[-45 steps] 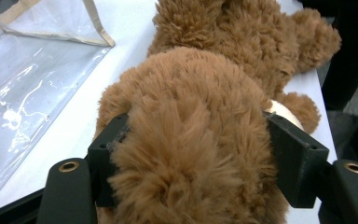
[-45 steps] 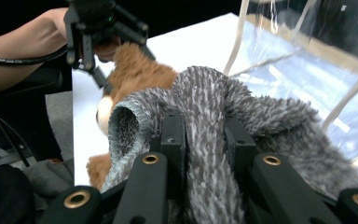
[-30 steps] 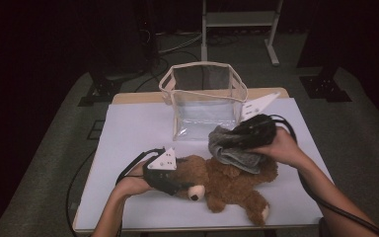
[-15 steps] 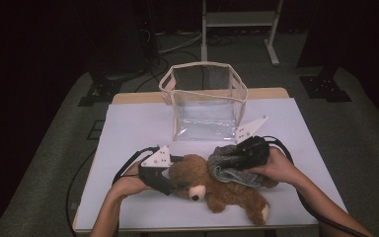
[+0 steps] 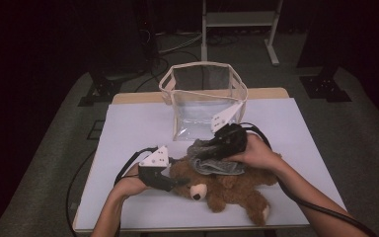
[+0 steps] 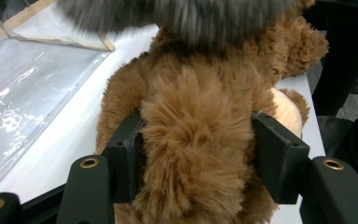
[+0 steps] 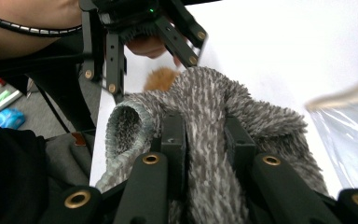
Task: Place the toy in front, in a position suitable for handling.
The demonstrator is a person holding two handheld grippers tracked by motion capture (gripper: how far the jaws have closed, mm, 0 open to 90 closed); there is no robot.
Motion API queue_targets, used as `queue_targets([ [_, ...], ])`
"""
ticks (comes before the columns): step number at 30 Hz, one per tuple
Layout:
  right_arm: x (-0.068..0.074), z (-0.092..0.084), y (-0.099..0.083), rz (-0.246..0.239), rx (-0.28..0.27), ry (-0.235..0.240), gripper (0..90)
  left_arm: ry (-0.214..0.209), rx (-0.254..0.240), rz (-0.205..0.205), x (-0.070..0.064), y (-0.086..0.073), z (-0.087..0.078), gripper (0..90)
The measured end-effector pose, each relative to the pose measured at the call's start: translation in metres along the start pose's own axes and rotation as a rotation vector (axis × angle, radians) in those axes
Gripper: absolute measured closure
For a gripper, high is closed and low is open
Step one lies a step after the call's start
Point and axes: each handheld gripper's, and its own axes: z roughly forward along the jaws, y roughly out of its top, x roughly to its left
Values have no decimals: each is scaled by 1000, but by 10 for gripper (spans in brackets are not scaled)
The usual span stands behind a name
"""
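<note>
Brown plush all over the place here: a teddy bear (image 5: 224, 190) is lying on the white worktop (image 5: 128, 128), head toward the person's left, close to the near edge. The left gripper (image 5: 177, 182) comes in from the left at the bear's head, and in the left gripper view its fingers (image 6: 126, 161) are clamped on a thick tuft of the bear's fur, squeezing it from both sides. They've just been closing, with the fur between them.

The right gripper (image 5: 202, 153) is over the bear's body, with a grey fuzzy cloth (image 5: 212, 160) pinched in it. In the right gripper view the fingers (image 7: 173, 140) grip a fold of that cloth, and the rest bunches up around them. The cloth sits right on top of the bear's back, touching it.

Behind both, toward the far side of the worktop, stands a clear plastic bag (image 5: 202, 101) with a pale trim, upright and open at the top, just beyond the right gripper.
</note>
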Motion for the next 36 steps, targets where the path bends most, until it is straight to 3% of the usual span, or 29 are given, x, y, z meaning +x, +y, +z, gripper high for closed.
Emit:
queue_targets([
  [6, 4, 32, 2, -19, 65, 34, 735, -7, 13, 10, -2, -2, 0, 387],
  [9, 4, 26, -3, -17, 61, 26, 735, -2, 15, 11, -2, -1, 0, 385],
  [14, 1, 5, -20, -4, 102, -35, 734, -4, 12, 8, -1, -2, 0, 384],
  [19, -9, -23, -40, 73, 35, -82, 735, -3, 7, 7, -1, -2, 0, 379],
  [23, -10, -26, -53, 110, 26, -81, 735, 7, 17, 8, 1, 2, -2, 329],
  [26, -4, -20, -56, 102, 31, -81, 736, 14, 27, 1, 0, 8, 0, 237],
  [31, 12, -4, -50, 54, 52, -74, 735, 13, 40, 25, -4, 17, 11, 244],
  [34, 13, -13, -47, 28, 53, -108, 735, 14, 36, 17, -5, 14, 10, 311],
  [36, 10, -25, -49, 46, 26, -122, 735, 12, 40, 26, -4, 13, 9, 326],
])
